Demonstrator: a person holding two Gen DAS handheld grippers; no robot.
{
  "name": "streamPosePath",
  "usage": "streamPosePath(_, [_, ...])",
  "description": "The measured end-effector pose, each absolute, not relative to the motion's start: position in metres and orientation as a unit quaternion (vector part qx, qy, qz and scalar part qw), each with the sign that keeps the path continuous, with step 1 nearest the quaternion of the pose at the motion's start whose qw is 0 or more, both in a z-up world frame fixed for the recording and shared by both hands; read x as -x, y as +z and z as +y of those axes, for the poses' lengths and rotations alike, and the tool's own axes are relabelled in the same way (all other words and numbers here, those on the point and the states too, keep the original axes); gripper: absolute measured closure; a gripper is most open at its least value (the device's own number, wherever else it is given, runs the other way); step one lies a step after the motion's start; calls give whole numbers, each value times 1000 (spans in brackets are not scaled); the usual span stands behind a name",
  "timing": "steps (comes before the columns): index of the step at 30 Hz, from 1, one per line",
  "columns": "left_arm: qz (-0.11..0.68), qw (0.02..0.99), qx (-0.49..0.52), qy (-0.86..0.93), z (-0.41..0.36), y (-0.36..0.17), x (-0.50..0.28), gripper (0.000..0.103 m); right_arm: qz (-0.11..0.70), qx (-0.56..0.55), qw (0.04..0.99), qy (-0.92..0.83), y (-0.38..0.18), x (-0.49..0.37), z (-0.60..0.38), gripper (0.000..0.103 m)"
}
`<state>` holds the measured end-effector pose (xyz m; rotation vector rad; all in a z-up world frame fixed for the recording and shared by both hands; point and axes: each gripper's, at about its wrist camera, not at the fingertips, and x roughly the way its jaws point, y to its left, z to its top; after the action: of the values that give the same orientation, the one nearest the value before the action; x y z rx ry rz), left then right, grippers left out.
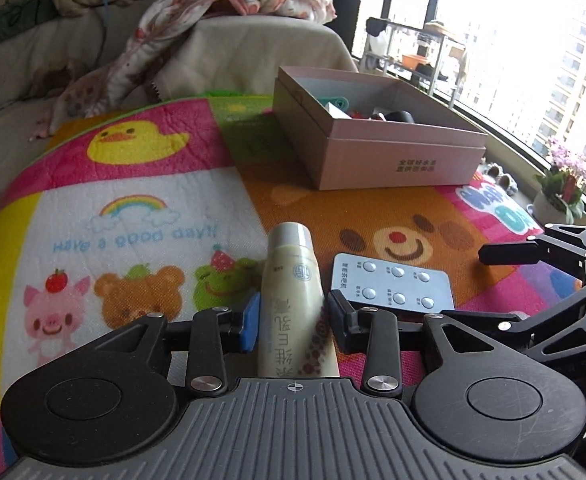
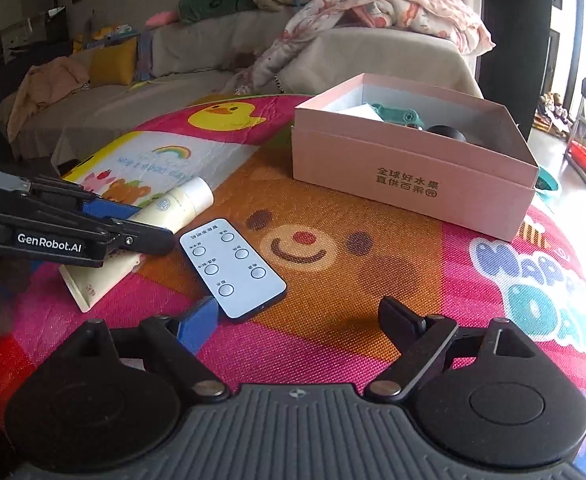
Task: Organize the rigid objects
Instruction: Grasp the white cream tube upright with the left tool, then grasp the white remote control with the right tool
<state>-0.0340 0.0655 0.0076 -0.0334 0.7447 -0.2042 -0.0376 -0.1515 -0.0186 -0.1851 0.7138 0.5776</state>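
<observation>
Left wrist view shows the left claw [image 1: 295, 316] straddling a cream plastic lotion tube with a pale silver cap [image 1: 293, 280]. The tube's long axis runs toward 12 o'clock, in line with the claw, cap end farthest away. The jaws stand a little apart on either side of the tube; I cannot tell whether the pads press it.

Just beside the tube, at 2 o'clock from that claw, lies a flat white rectangular remote control with round grey buttons [image 1: 391, 286] on the bright cartoon-print play mat [image 1: 141, 216]. From the right wrist view the remote [image 2: 233, 266] lies at 11 o'clock from the right claw [image 2: 301, 320], whose jaws are spread wide and empty, its long axis toward 11 o'clock. The open pink cardboard box [image 2: 413, 184] sits at 1 o'clock, well apart.
</observation>
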Motion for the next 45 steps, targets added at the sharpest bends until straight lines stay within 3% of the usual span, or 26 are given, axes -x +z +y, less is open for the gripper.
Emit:
streamPosePath(12, [329, 938, 36, -107, 73, -1, 35, 63, 344, 98, 896, 263, -19, 38, -149, 14])
streamPosePath(19, [322, 939, 52, -112, 78, -3, 37, 63, 355, 8, 930, 94, -20, 16, -176, 14])
streamPosePath(28, [319, 939, 65, -114, 81, -4, 37, 64, 371, 31, 920, 125, -23, 14, -172, 0])
streamPosePath(37, [316, 939, 75, -115, 84, -4, 37, 64, 376, 47, 916, 134, -22, 15, -168, 0])
streamPosePath(45, [309, 932, 147, -121, 102, -9, 38, 64, 366, 94, 893, 246, -19, 43, -121, 1])
